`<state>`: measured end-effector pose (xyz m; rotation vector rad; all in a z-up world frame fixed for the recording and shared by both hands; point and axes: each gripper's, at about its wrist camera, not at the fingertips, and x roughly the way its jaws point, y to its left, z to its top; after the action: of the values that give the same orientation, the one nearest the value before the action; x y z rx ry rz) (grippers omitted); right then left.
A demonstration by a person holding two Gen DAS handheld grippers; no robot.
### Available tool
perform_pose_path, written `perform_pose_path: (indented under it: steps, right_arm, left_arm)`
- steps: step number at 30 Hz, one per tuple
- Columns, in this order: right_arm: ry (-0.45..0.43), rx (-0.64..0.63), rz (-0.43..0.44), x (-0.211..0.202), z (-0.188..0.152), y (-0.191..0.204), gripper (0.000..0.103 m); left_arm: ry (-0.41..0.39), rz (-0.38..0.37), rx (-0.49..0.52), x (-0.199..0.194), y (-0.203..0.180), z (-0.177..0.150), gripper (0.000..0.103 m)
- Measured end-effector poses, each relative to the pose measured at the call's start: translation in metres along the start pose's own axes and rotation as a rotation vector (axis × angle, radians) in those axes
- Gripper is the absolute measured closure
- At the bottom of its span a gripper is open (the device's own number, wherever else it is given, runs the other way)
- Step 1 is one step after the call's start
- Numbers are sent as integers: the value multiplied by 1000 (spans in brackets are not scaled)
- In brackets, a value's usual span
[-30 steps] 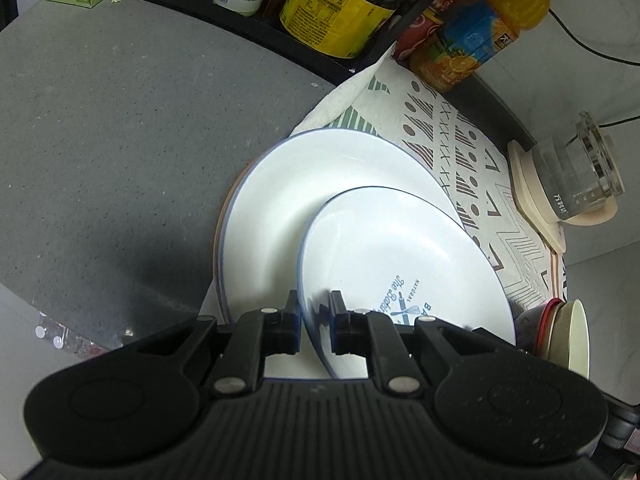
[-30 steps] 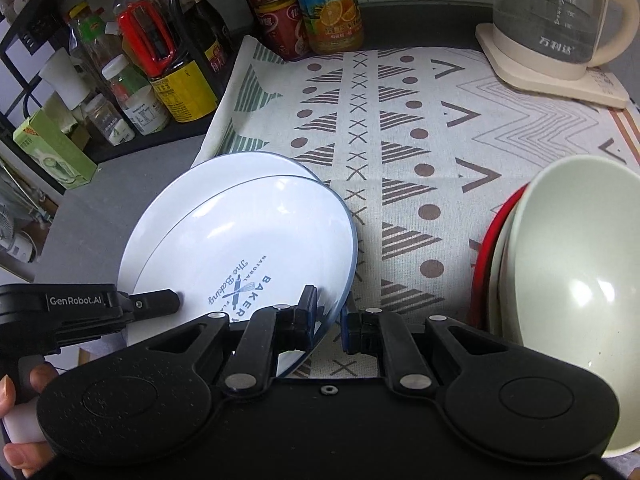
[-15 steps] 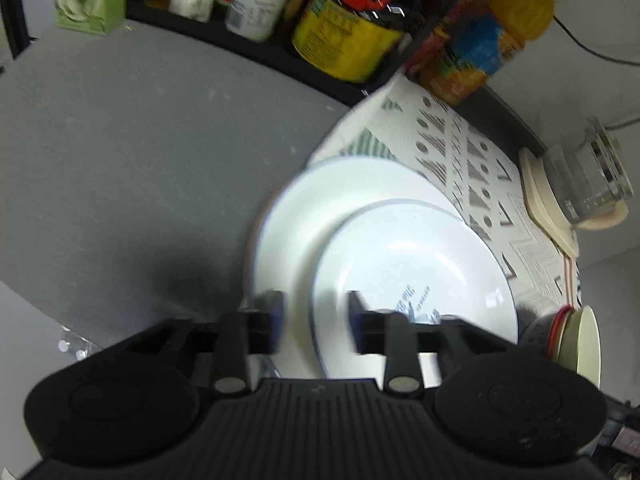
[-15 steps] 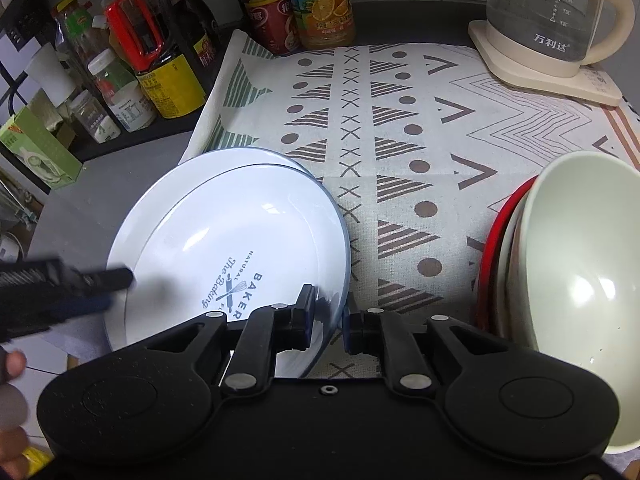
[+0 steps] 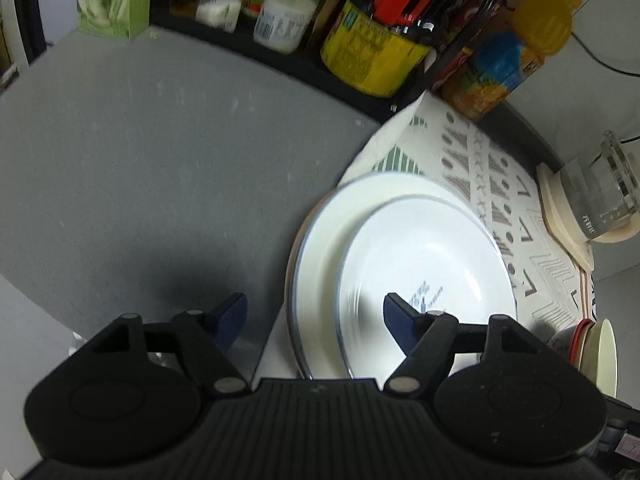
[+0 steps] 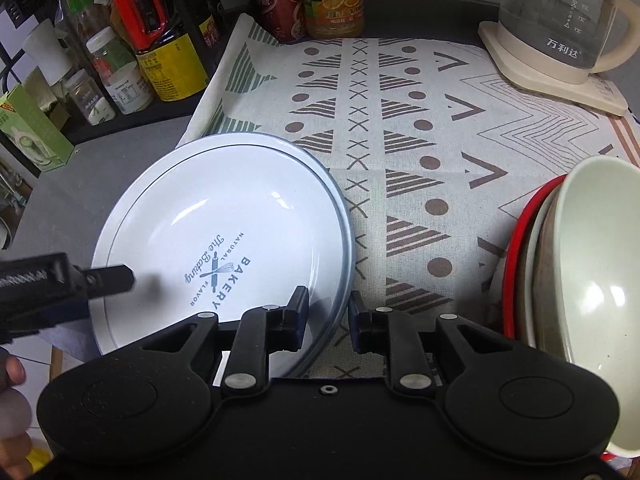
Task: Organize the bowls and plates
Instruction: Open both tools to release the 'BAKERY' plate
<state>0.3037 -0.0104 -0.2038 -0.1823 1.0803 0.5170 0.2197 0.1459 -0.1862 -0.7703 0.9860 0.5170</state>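
Note:
A white plate with a blue "BAKERY" print [image 6: 224, 232] lies on top of a larger white plate [image 5: 320, 248] at the left end of the patterned cloth; it also shows in the left wrist view [image 5: 424, 264]. My left gripper [image 5: 314, 314] is open, its fingers spread either side of the plates' near edge. My right gripper [image 6: 328, 308] is slightly open with the top plate's rim between its fingers. A stack of bowls, cream on red-rimmed ones, [image 6: 592, 280] stands at the right.
Patterned cloth [image 6: 420, 128] covers the counter. A glass kettle on a cream base [image 6: 560, 32] stands at the back right. Bottles, jars and cans on a black rack [image 6: 160, 48] line the back left. Grey countertop [image 5: 140, 160] lies left of the plates.
My left gripper let go of the top plate's rim, opened wide and drew back. My right gripper's jaws parted a little and the top plate settled onto the larger plate.

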Motion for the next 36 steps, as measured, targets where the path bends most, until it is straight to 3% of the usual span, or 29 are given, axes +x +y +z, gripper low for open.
perform_pose_path:
  steps: [5,7,12,20,29,34,36]
  right_arm:
    - [-3,16,17,1,0,-4,81]
    - [-6,32,33,-1,-2,-8,78]
    - [-18,41,60,-6,-6,-9,78]
    - [-23,53,81,-13,-3,-7,68]
    - [-126,46,134,-50,10,-12,51]
    - [-189,56,152,-76,17,-23,32]
    - [-209,69,145,-87,18,-30,25]
  left_arm:
    - [20,-5,17,11,-7,-5,50]
    - [38,18,12,16,-8,-5,64]
    - [40,12,-19,16,-1,-2,68]
    - [25,39,-34,7,3,3,77]
    - [9,-3,-11,-17,-11,12,62]
    - [-23,-24,26,-34,-25,13,35]
    - [-34,-41,40,-41,-31,14,29]
